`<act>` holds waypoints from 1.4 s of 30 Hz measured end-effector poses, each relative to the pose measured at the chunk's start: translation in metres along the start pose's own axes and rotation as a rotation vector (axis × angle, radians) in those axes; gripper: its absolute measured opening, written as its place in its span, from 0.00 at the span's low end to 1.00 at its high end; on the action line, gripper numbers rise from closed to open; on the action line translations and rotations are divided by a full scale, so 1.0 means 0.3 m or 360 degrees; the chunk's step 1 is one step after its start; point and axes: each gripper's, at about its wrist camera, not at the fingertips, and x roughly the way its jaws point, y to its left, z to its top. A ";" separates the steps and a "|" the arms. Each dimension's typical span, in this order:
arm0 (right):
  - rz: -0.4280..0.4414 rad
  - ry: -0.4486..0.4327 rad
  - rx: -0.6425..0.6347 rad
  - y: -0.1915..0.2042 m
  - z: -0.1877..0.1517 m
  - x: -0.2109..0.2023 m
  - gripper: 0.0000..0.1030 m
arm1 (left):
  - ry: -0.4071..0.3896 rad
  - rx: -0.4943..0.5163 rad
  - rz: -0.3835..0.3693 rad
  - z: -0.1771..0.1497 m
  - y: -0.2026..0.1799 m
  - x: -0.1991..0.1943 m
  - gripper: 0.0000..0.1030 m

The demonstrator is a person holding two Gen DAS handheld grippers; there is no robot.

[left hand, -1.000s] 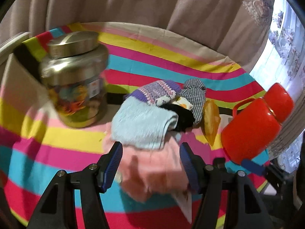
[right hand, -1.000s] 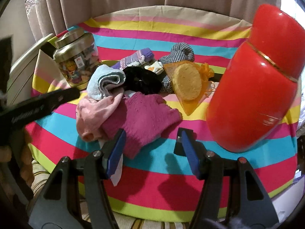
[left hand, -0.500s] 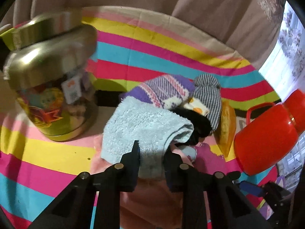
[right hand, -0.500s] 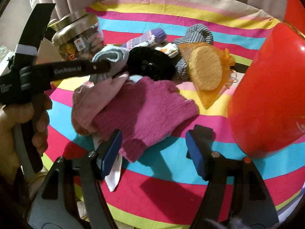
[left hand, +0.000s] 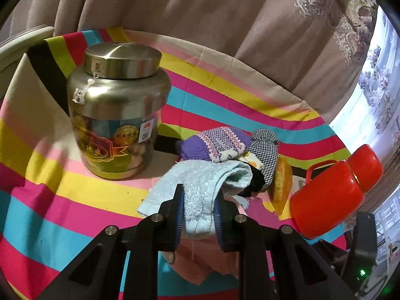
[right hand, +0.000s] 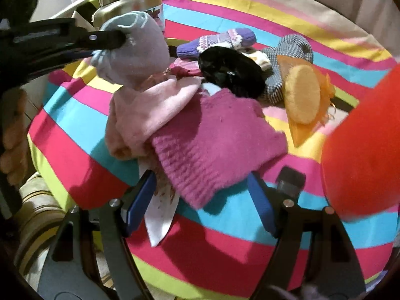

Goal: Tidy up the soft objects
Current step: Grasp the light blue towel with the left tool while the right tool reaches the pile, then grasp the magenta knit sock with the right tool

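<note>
Soft pile, striped surface [left hand: 37, 200]: metal-lidded jar [left hand: 117, 115] left, red flask [left hand: 335, 200] right. Left hand-held gripper [left hand: 197, 210] clenched on pale-blue towel [left hand: 200, 187]. Right hand-held gripper [right hand: 200, 200], jaws just widening, released, straddling magenta knit's [right hand: 212, 145] near corner.

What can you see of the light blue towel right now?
The light blue towel is soft terry cloth, folded over into a thick roll. The left gripper is shut on its near end, pads pressing both sides. It droops over the pink cloth, and its far fold touches the black fabric piece, near the steel jar.
</note>
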 end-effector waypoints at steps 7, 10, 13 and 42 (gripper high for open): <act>0.0054 -0.0075 0.0069 -0.036 0.059 0.014 0.68 | -0.0010 -0.0011 -0.0026 -0.029 -0.014 -0.045 0.22; 0.0127 -0.0103 0.0179 -0.080 0.062 -0.004 0.55 | -0.0017 -0.0025 -0.0036 -0.043 -0.018 -0.069 0.22; 0.0155 -0.0103 0.0229 -0.100 0.068 0.001 0.40 | -0.0016 -0.0022 -0.0043 -0.054 -0.031 -0.079 0.22; 0.0145 -0.0378 0.0401 -0.138 -0.096 -0.333 0.19 | -0.0116 0.0058 -0.0051 -0.208 -0.198 -0.282 0.20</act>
